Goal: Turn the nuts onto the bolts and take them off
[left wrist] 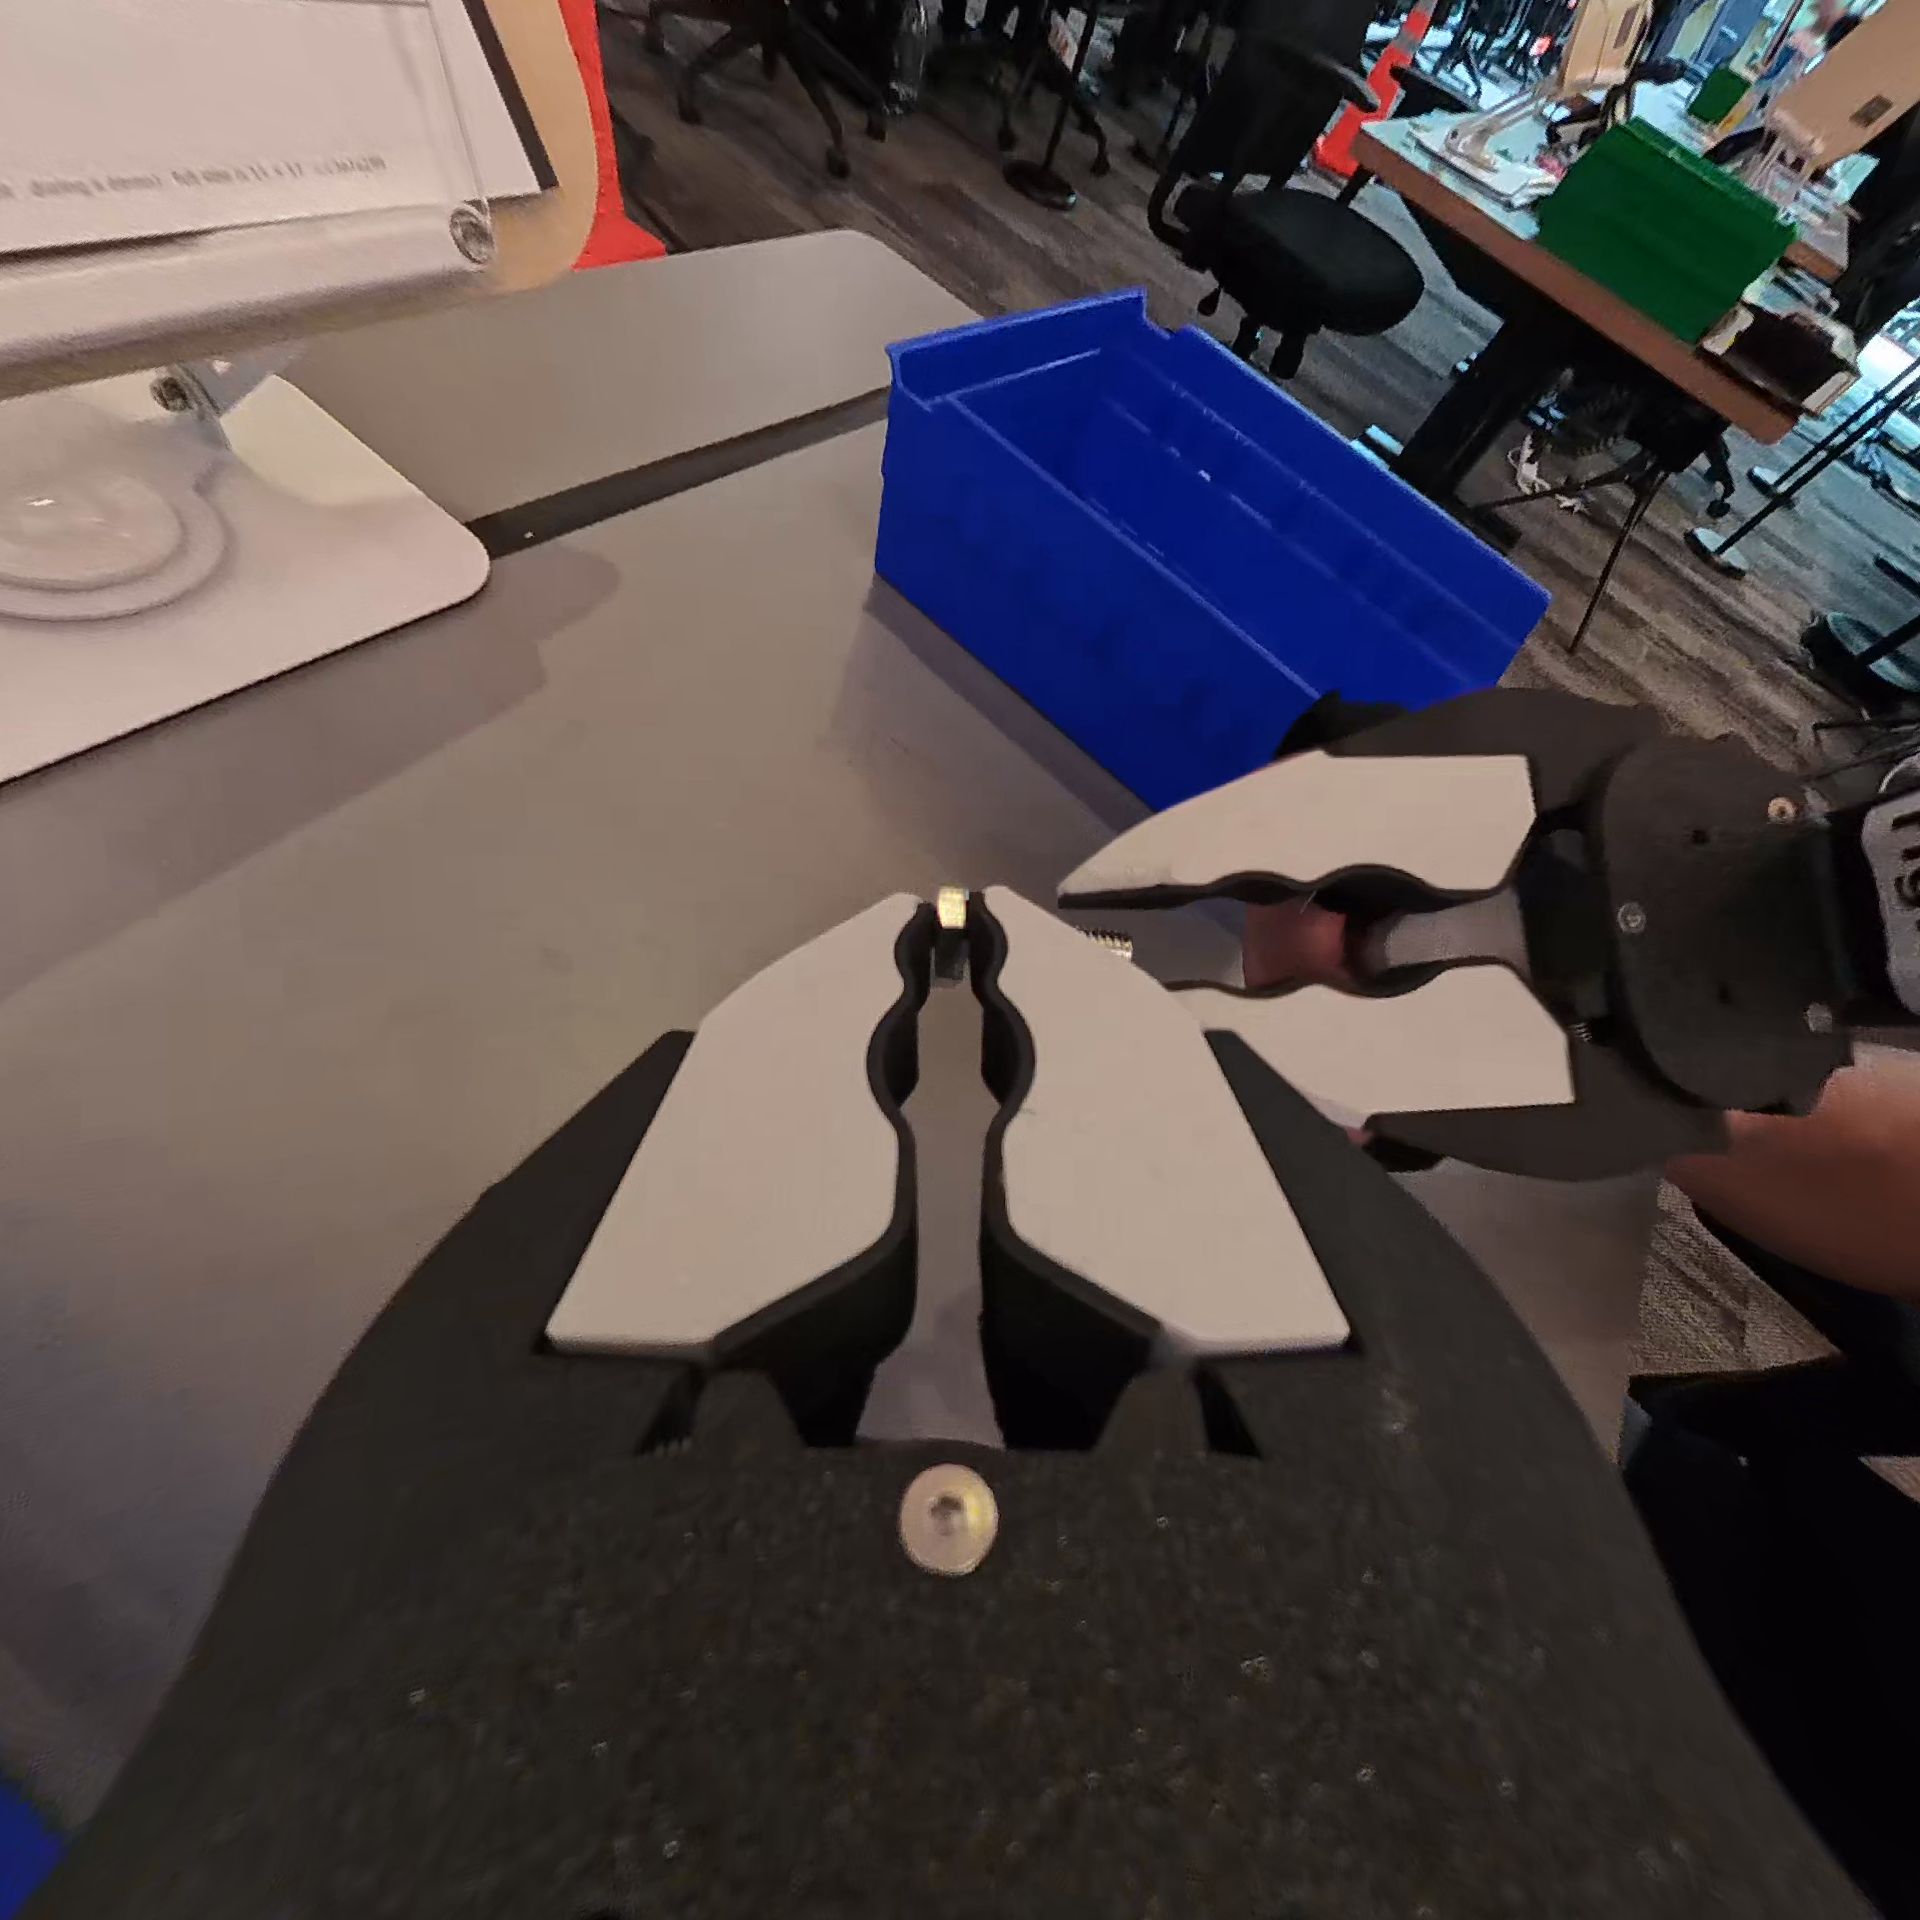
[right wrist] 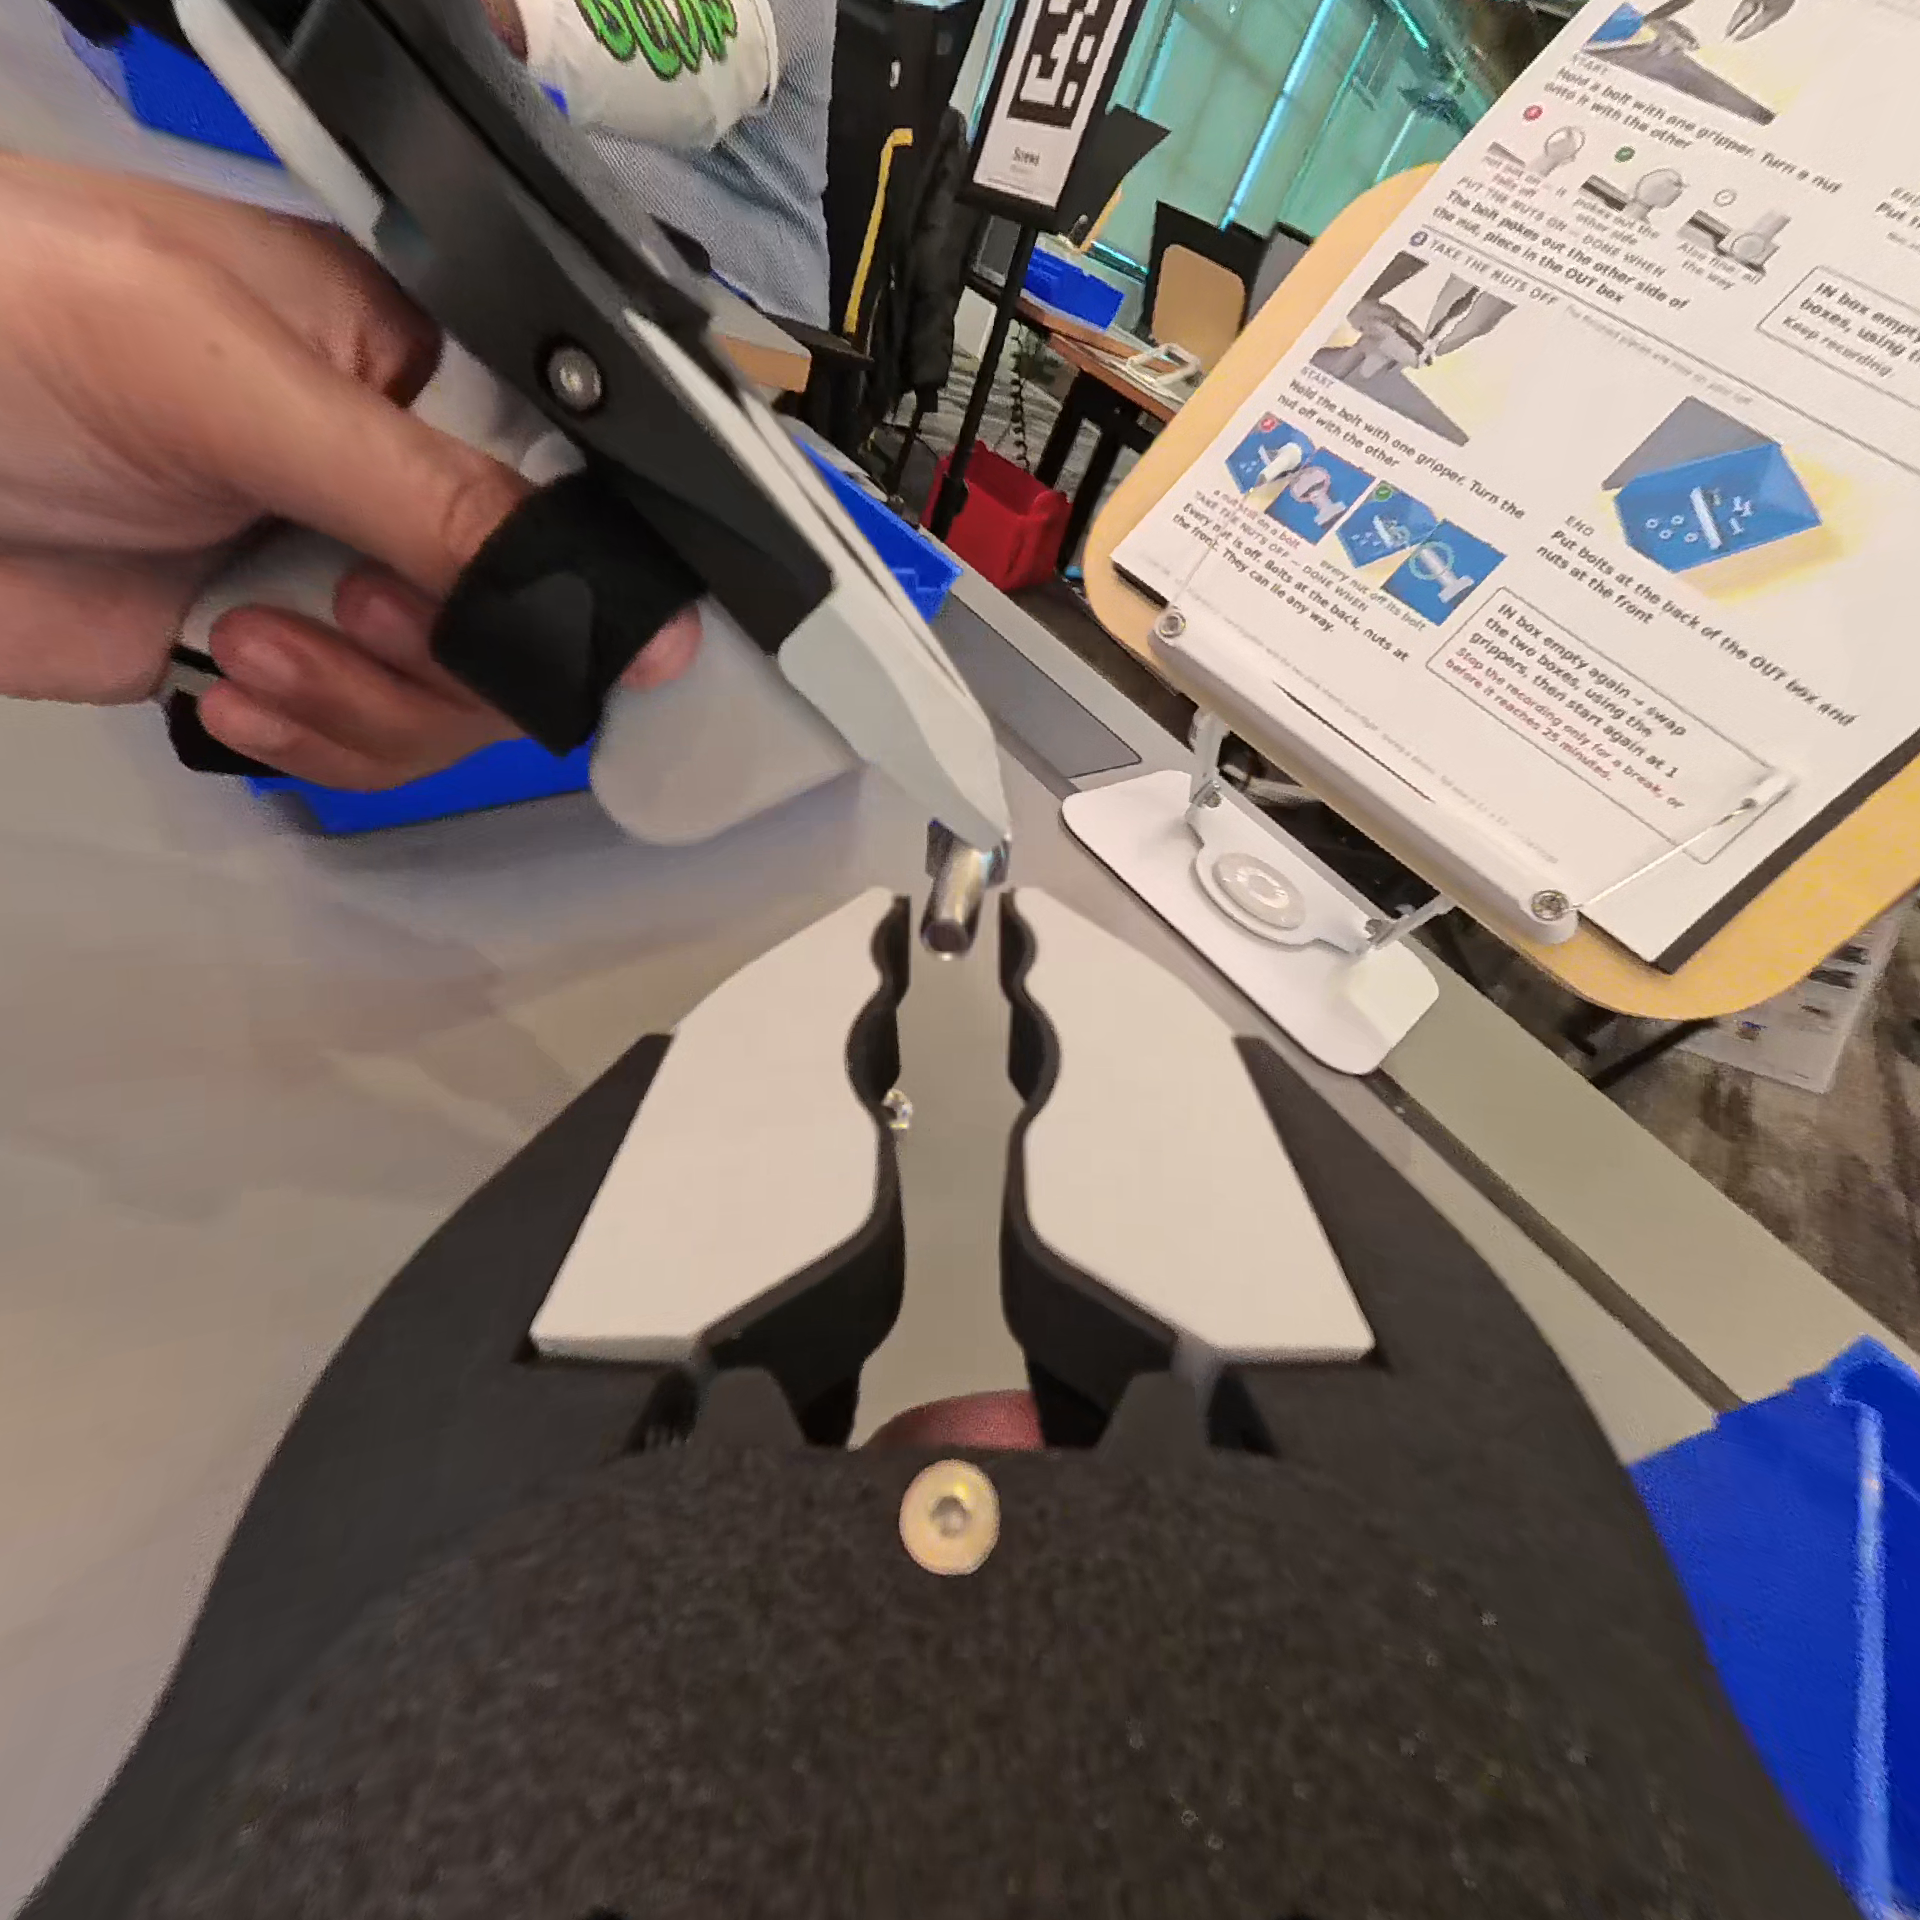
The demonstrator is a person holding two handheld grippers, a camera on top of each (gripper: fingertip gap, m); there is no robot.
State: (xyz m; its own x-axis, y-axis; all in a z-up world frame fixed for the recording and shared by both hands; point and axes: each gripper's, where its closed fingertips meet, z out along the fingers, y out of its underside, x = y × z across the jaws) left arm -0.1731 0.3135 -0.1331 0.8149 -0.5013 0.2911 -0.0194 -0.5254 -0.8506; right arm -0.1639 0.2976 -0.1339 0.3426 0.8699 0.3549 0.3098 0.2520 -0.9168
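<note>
My left gripper (left wrist: 951,914) is shut on a small silver nut (left wrist: 951,906) at its fingertips, held above the grey table (left wrist: 520,935). A silver bolt (left wrist: 1114,941) runs from the nut to the right, into my right gripper (left wrist: 1127,940). In the right wrist view the bolt's smooth head (right wrist: 951,904) points at the camera between my right gripper's (right wrist: 951,920) tips. The jaws stand slightly apart on either side of it. The left gripper (right wrist: 982,831) comes in from the upper left, and a hand (right wrist: 260,468) holds it.
A blue bin (left wrist: 1143,540) stands behind the grippers near the table's far edge. More blue bins show at the lower right (right wrist: 1787,1558) and behind the hand (right wrist: 436,790). A white stand (right wrist: 1247,894) with an instruction sheet (right wrist: 1558,416) is at the table edge. Less than 4 cm separates the two grippers' tips.
</note>
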